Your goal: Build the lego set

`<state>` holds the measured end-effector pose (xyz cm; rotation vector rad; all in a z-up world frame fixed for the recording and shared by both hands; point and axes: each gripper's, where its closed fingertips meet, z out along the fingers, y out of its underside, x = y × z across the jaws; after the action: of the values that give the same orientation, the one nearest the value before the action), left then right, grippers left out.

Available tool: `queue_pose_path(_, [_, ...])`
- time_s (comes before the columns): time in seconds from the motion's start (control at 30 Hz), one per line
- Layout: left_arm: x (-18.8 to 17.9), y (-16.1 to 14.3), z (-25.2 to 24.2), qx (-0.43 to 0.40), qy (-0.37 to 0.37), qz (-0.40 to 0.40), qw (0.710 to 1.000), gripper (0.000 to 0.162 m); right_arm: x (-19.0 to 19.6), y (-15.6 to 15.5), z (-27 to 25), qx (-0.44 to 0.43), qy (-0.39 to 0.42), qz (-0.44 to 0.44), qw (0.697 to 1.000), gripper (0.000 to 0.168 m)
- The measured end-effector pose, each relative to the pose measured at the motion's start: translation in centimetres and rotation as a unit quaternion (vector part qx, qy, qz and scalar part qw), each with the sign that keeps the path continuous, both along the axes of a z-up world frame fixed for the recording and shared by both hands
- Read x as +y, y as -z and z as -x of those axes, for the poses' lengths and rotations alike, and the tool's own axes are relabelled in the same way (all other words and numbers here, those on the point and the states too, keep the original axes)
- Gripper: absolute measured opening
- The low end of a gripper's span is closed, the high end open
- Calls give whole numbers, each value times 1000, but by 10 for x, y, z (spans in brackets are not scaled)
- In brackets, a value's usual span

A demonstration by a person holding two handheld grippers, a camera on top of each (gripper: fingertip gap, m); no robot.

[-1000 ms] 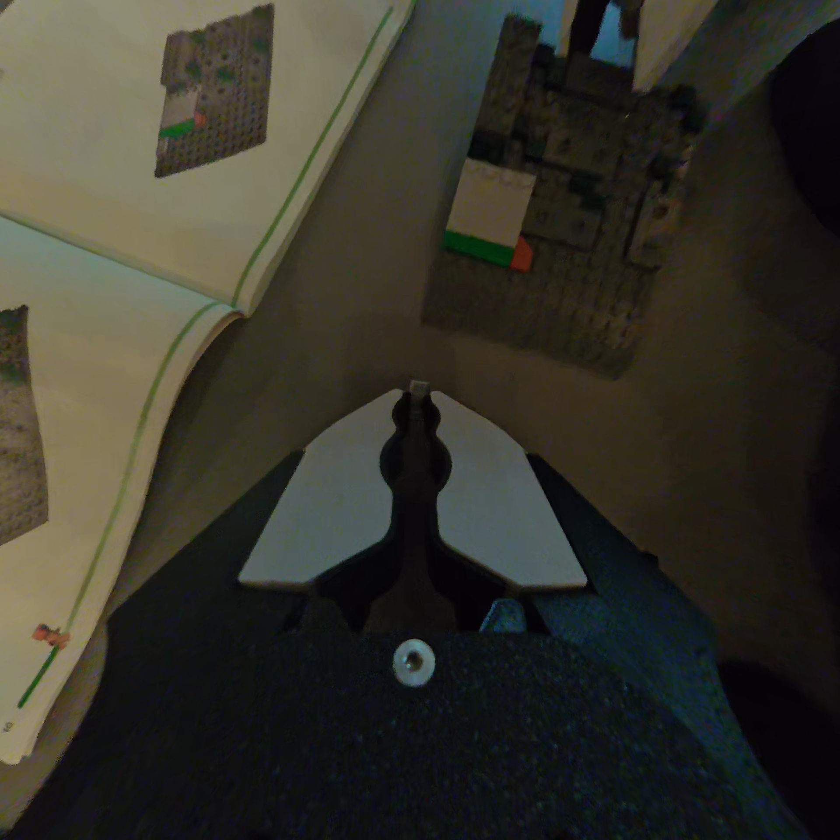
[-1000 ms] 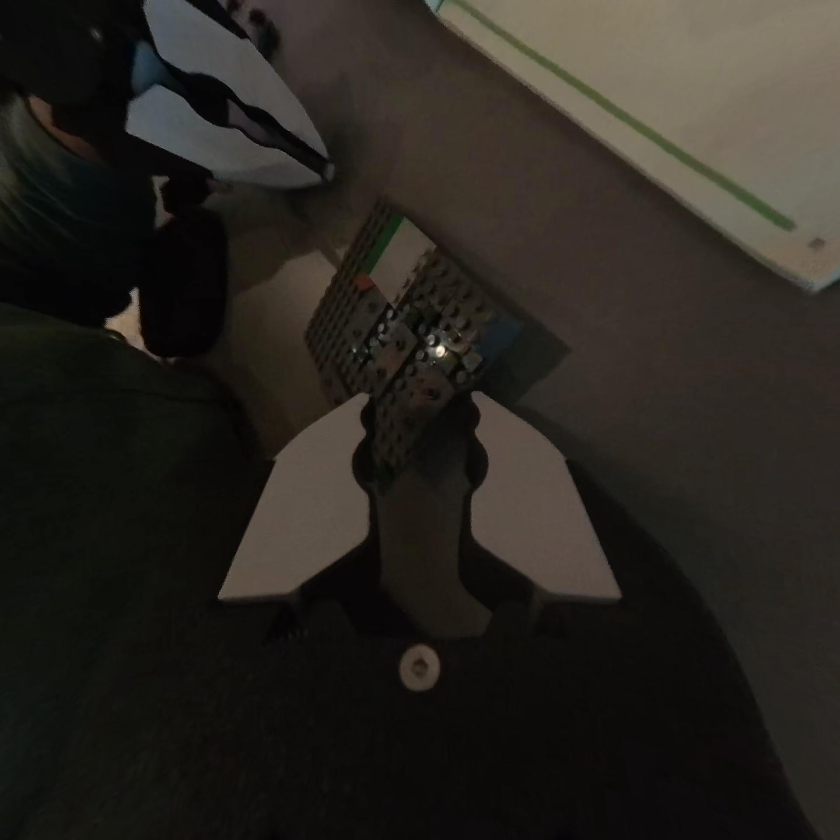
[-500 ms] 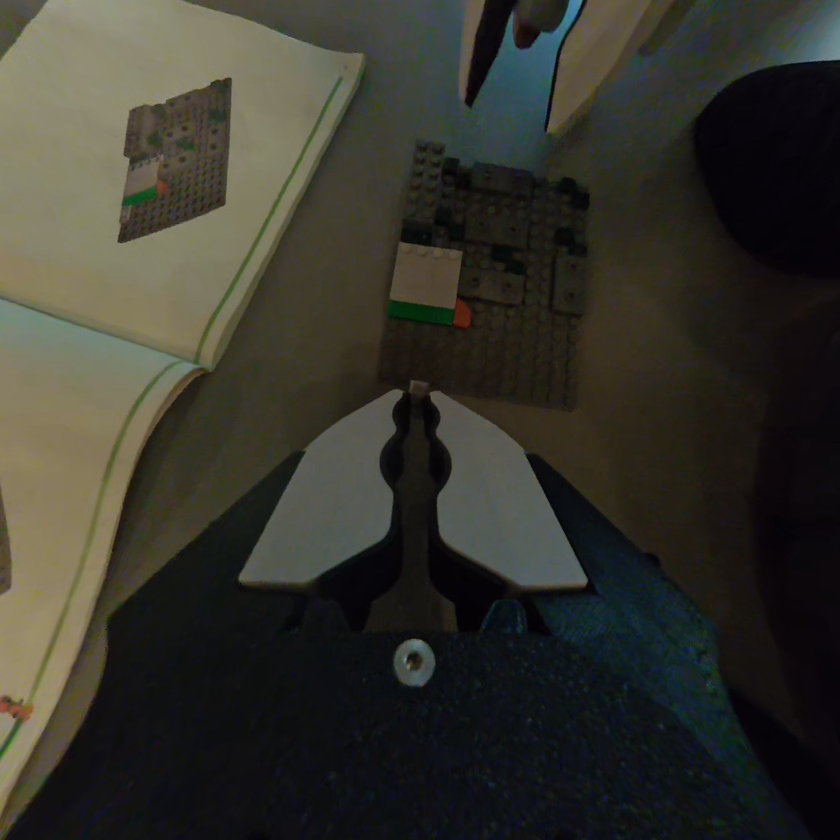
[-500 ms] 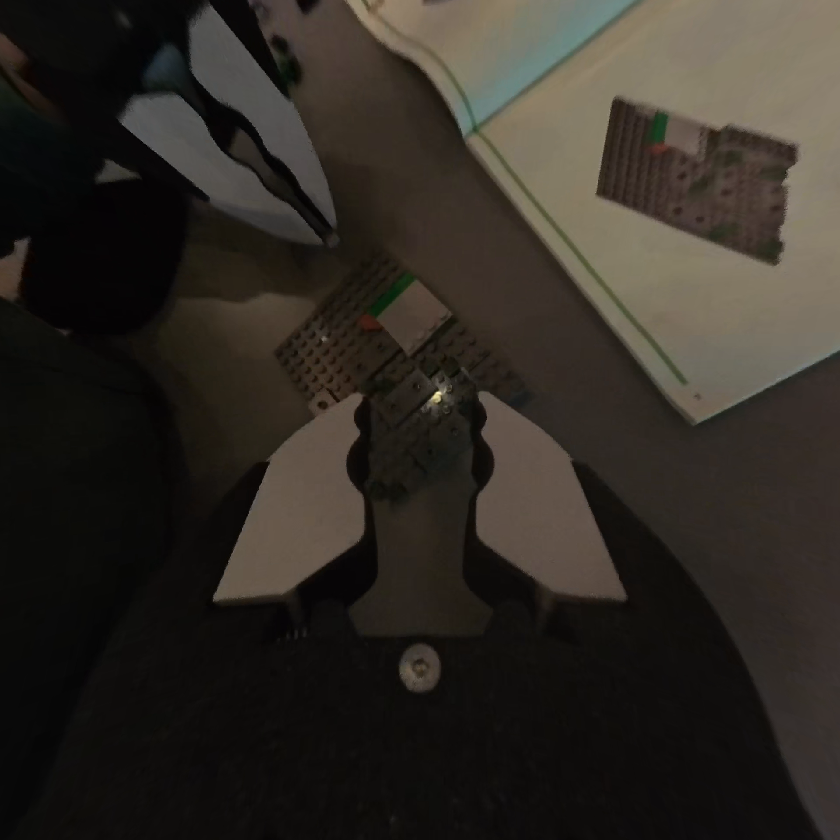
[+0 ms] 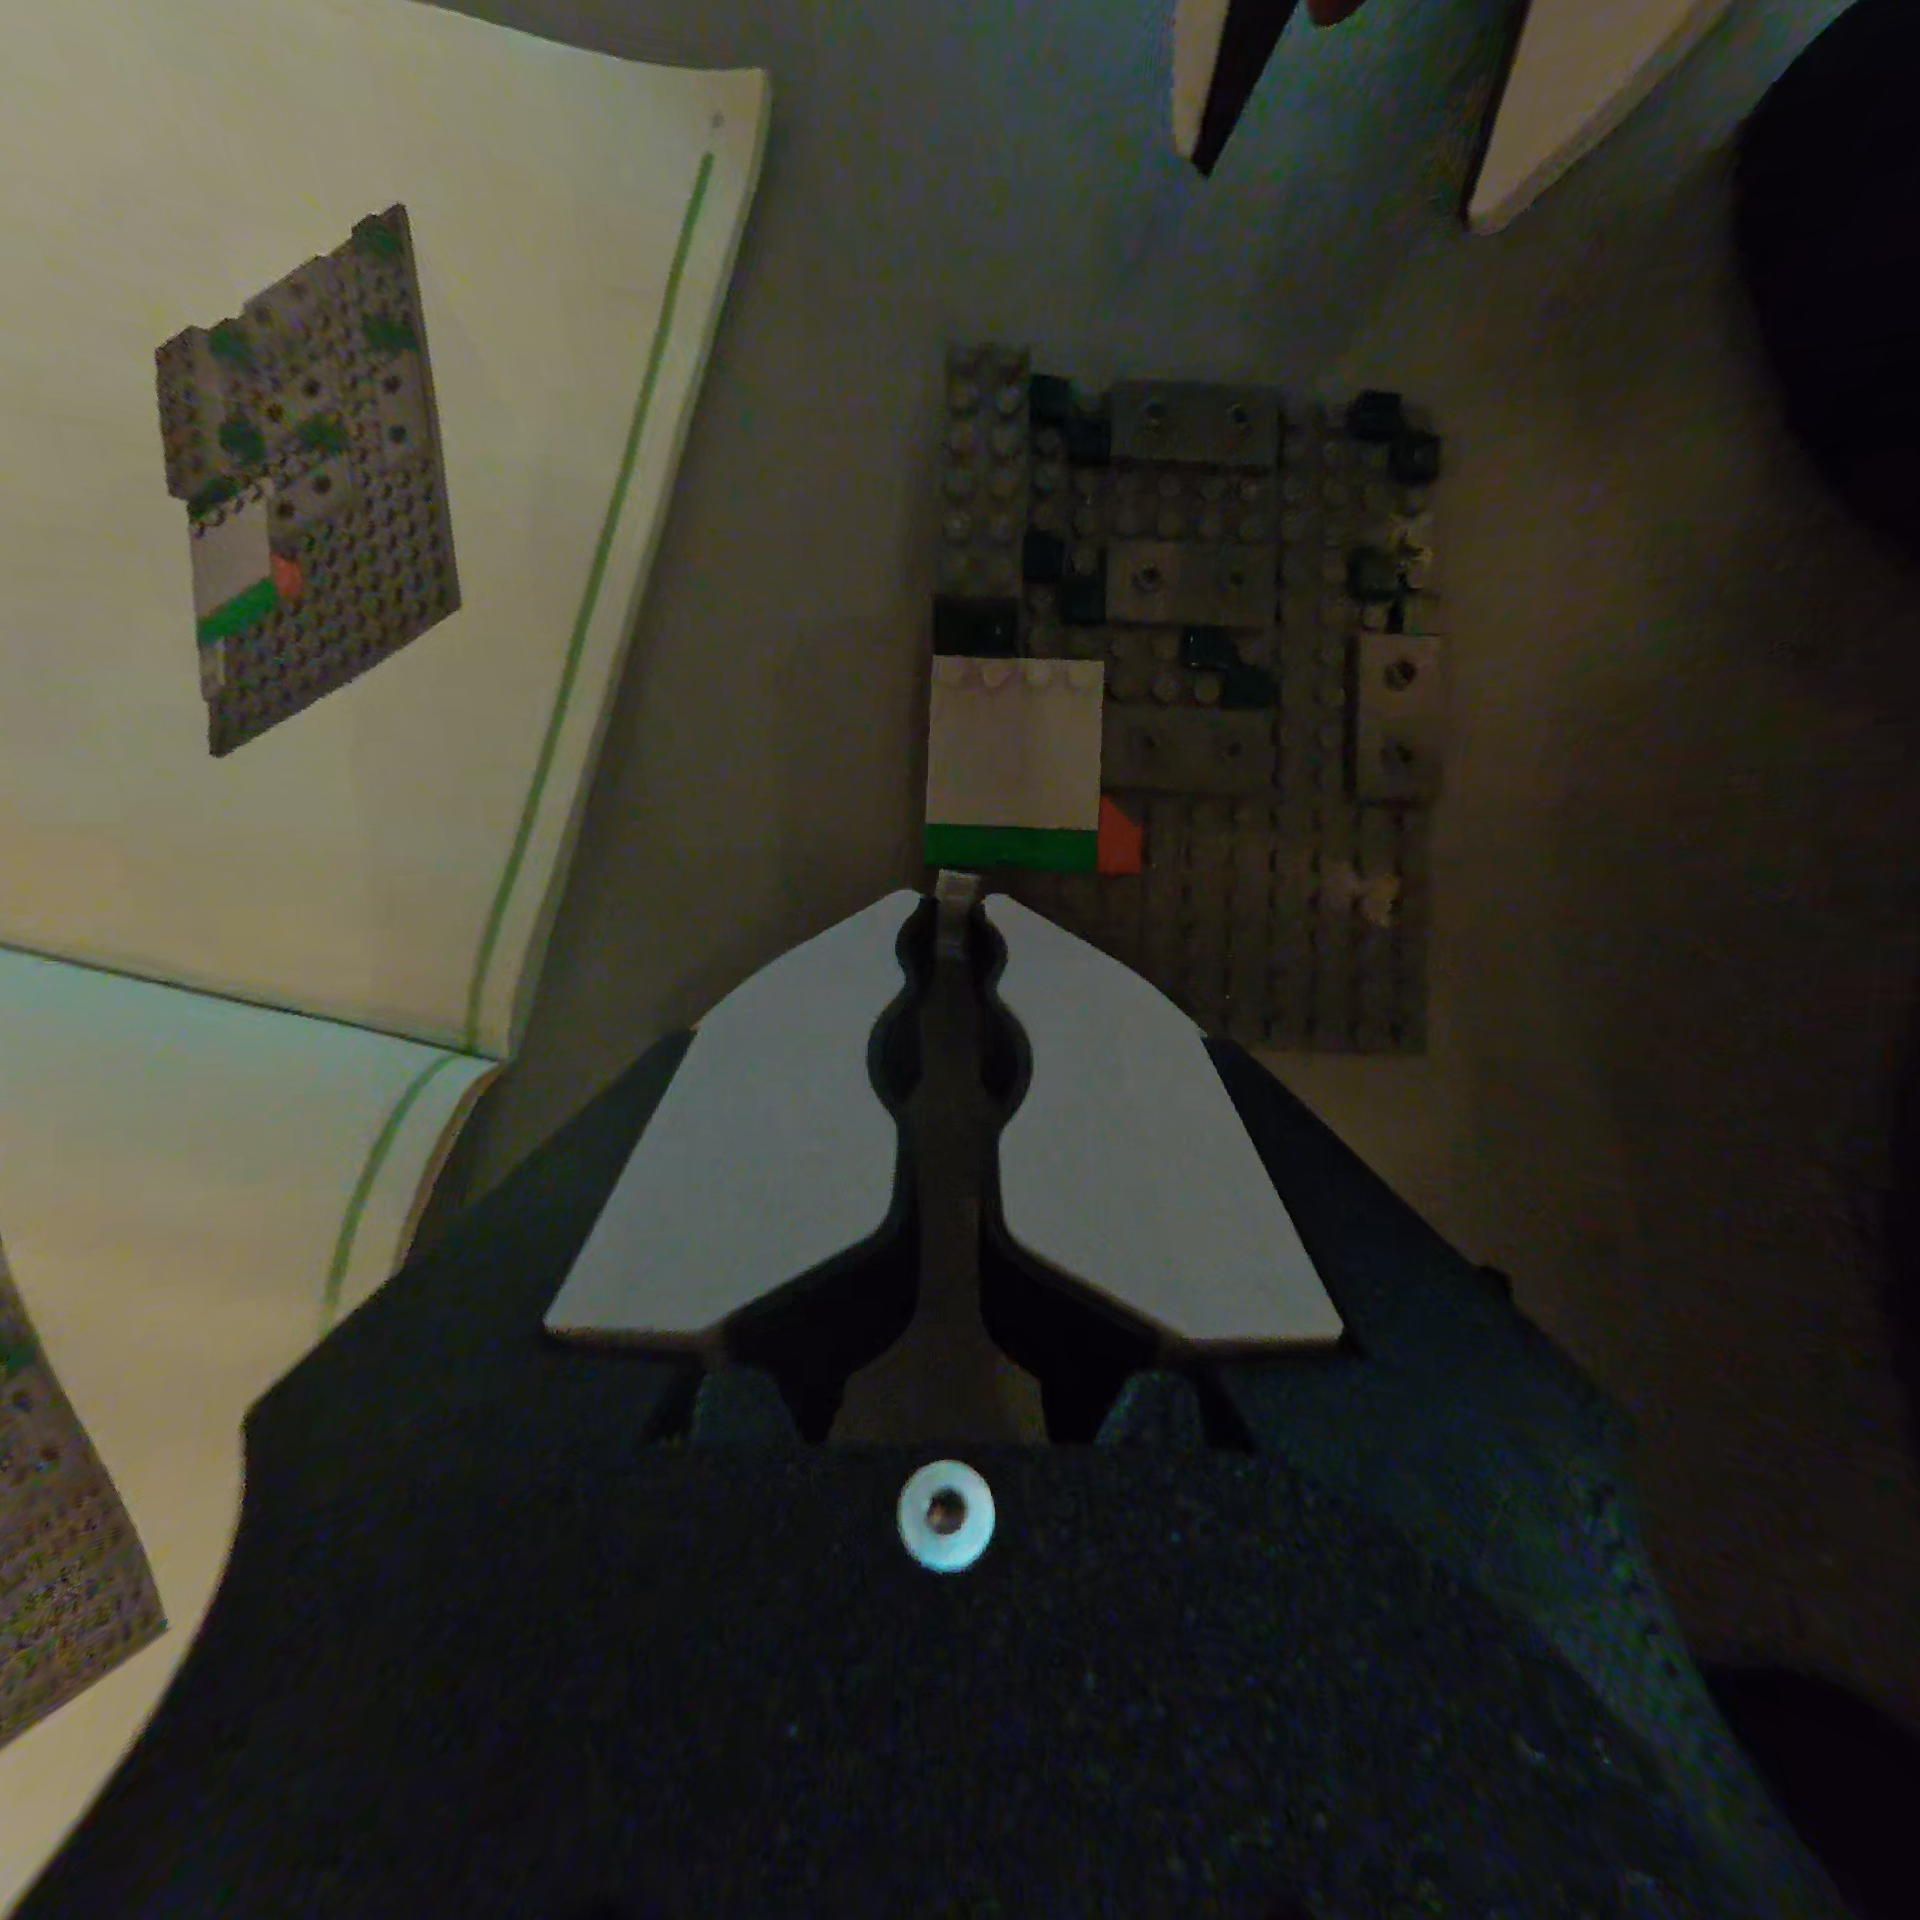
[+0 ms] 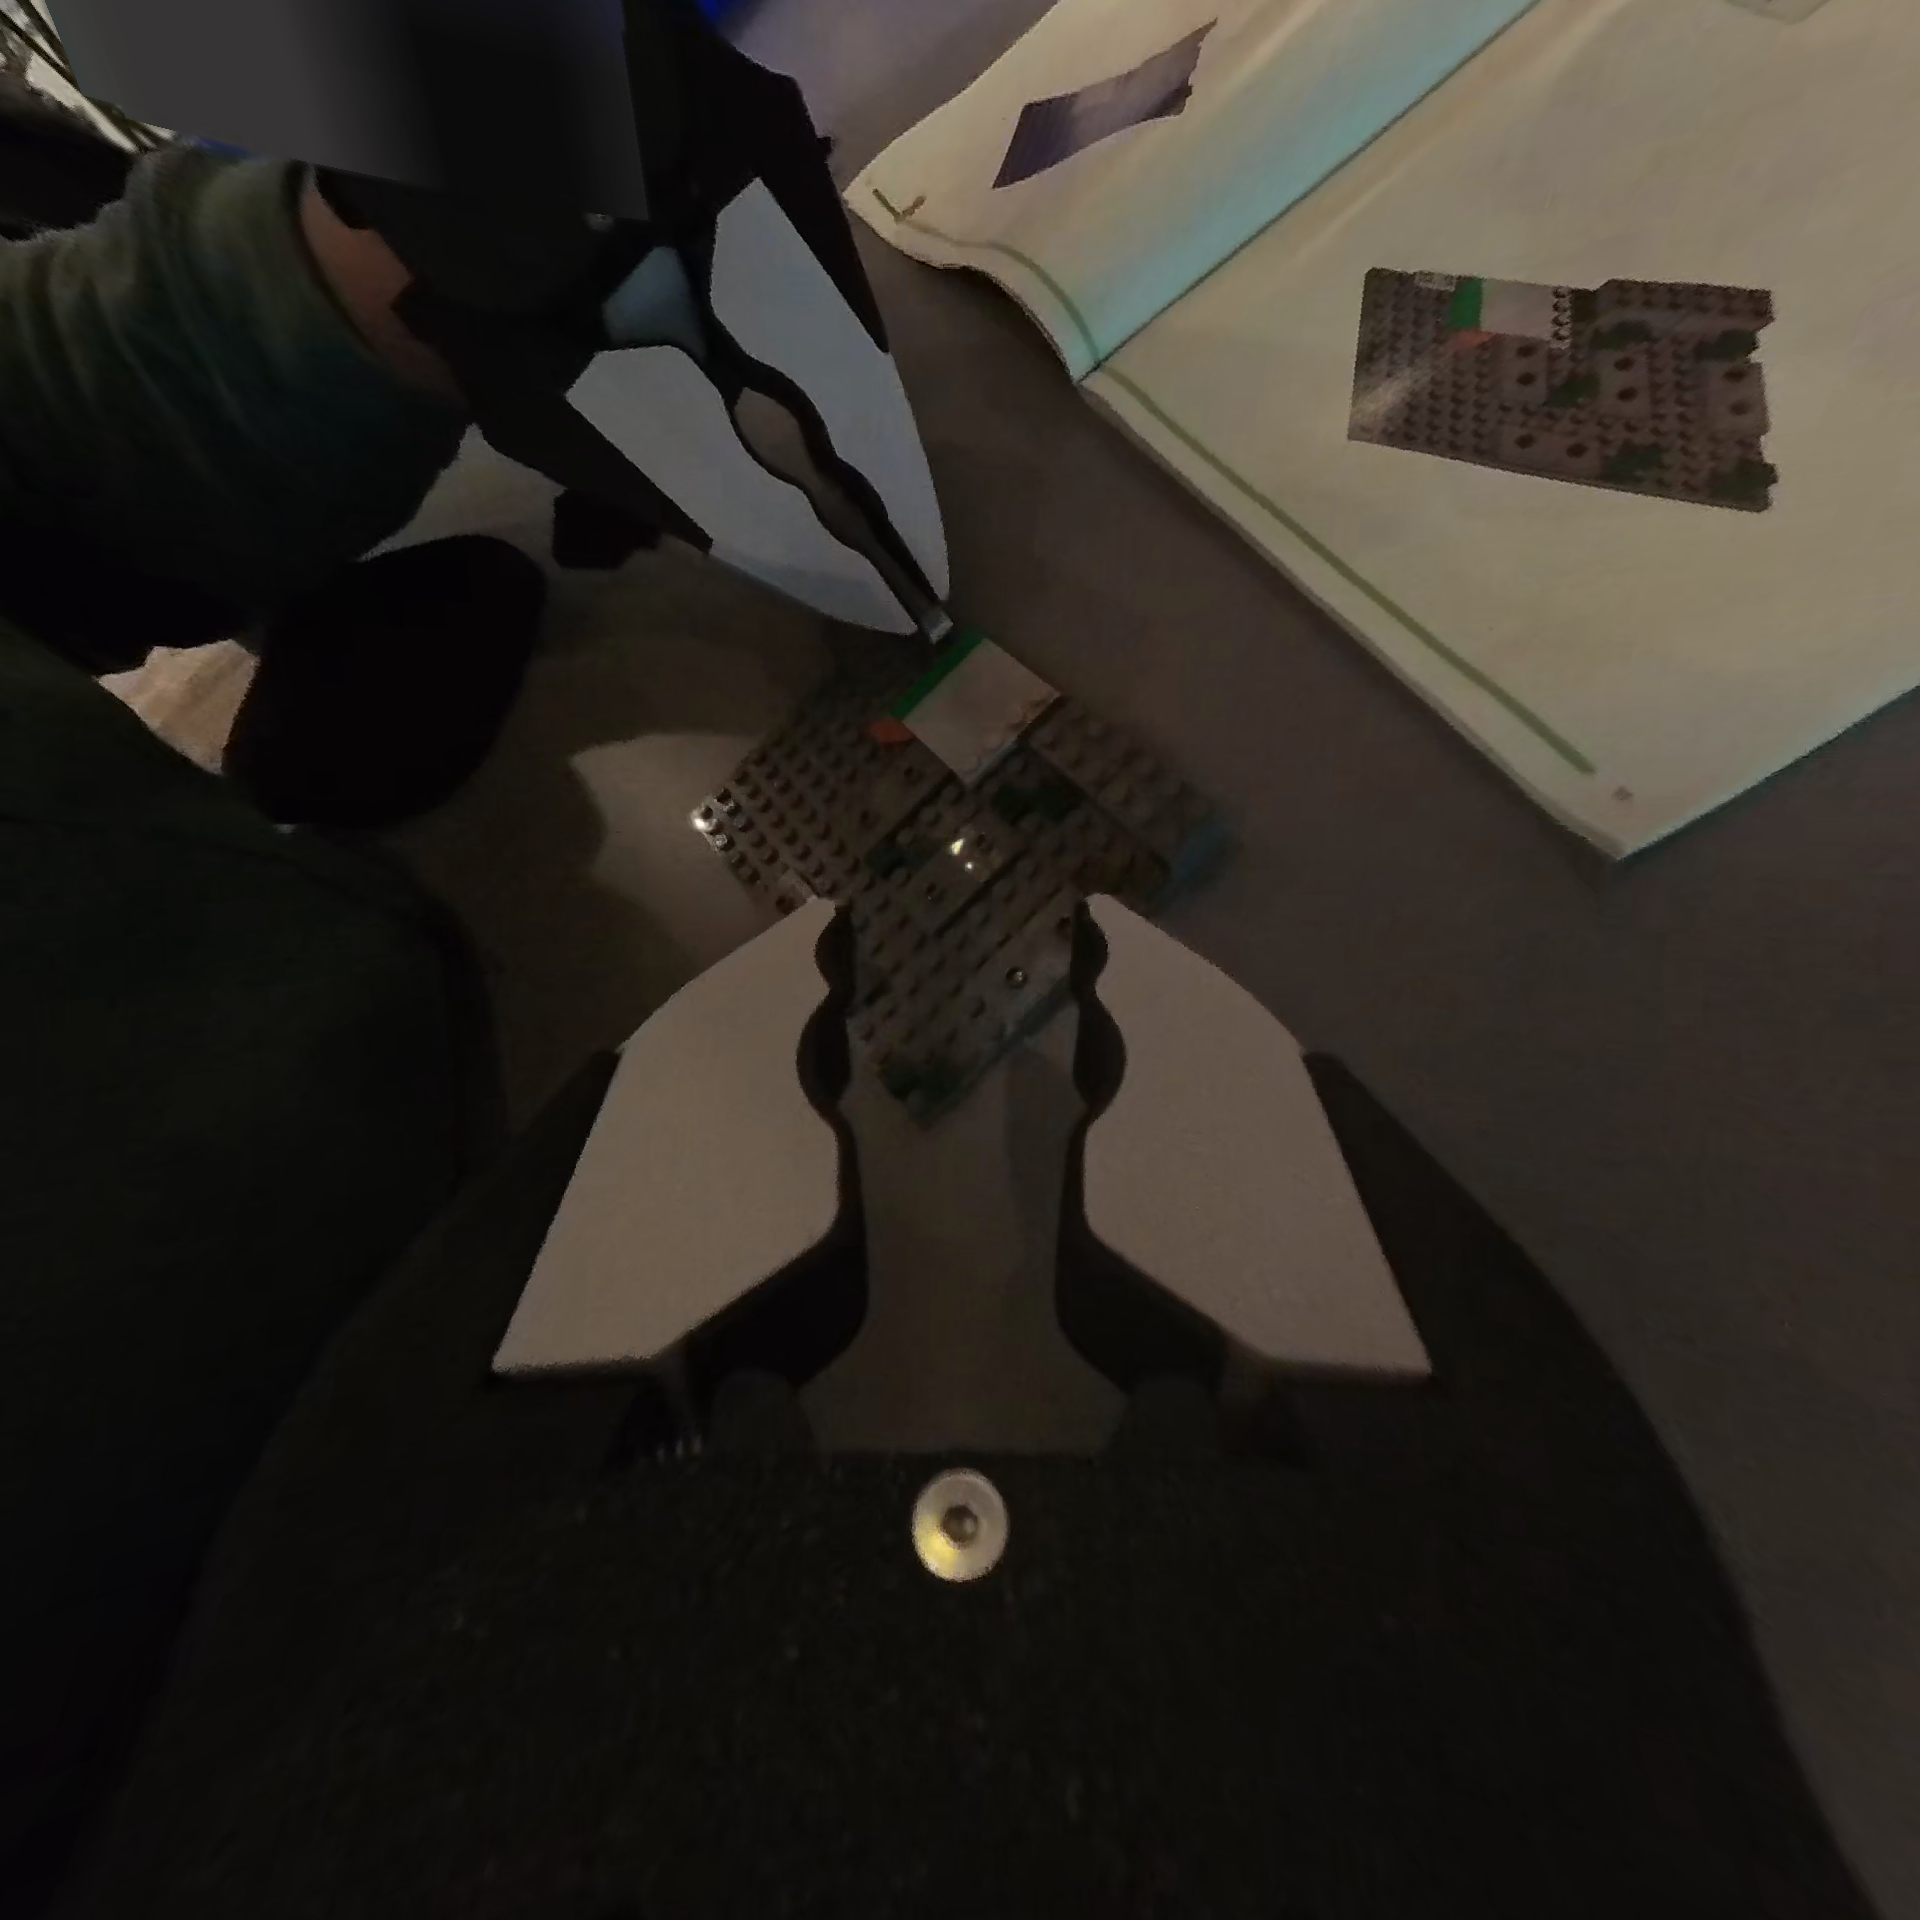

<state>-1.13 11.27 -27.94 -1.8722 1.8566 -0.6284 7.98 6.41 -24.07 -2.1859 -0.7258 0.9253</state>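
Observation:
A grey studded baseplate point(image 5: 1247, 935) lies flat on the grey table and carries grey and dark green pieces. A white tile point(image 5: 1013, 743) with a green strip point(image 5: 1008, 847) and an orange piece point(image 5: 1117, 836) sits at its left edge. My left gripper point(image 5: 956, 914) is shut on a small light grey piece point(image 5: 957, 885), with the tip just short of the green strip. It also shows in the right wrist view point(image 6: 935, 623). My right gripper point(image 6: 961, 920) is open and empty above the far end of the baseplate point(image 6: 935, 935). It also shows in the left wrist view point(image 5: 1340, 187).
An open instruction booklet point(image 5: 416, 416) lies left of the plate and also shows in the right wrist view point(image 6: 1455, 468). A person's sleeve point(image 6: 208, 364) and a dark rounded object point(image 6: 384, 675) are behind the left gripper. Another dark shape point(image 5: 1849, 312) is at the right.
My left gripper has moved in with the small piece to the plate's edge at the green strip. My right gripper has drawn back from the plate, jaws still apart.

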Motion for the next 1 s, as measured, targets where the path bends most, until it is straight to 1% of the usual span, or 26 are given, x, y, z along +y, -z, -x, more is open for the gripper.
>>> queue_pose_path(0.03, [1, 1, 0, 4, -2, -1, 1000, 6, -1, -1, 0, 5, -1, 1, 1000, 40])
queue_pose_path(0.2, [2, 4, 2, 16, -10, 10, 1000, 6, -3, -4, 1, 27, -6, 4, 1000, 40])
queue_pose_path(0.47, [1, 4, -1, 8, -22, 29, 999, 7, -4, -4, 5, 45, -11, 8, 999, 40])
queue_pose_path(0.63, [1, 4, -2, 11, -26, 30, 999, 7, -5, -3, 7, 45, -17, 10, 999, 40])
queue_pose_path(0.77, [-1, 6, -3, 15, -27, 33, 999, 12, -5, -4, 9, 45, -21, 9, 999, 40])
queue_pose_path(1.0, [-3, -2, -2, 5, -30, 27, 999, 13, -4, -11, 13, 41, -31, -6, 999, 39])
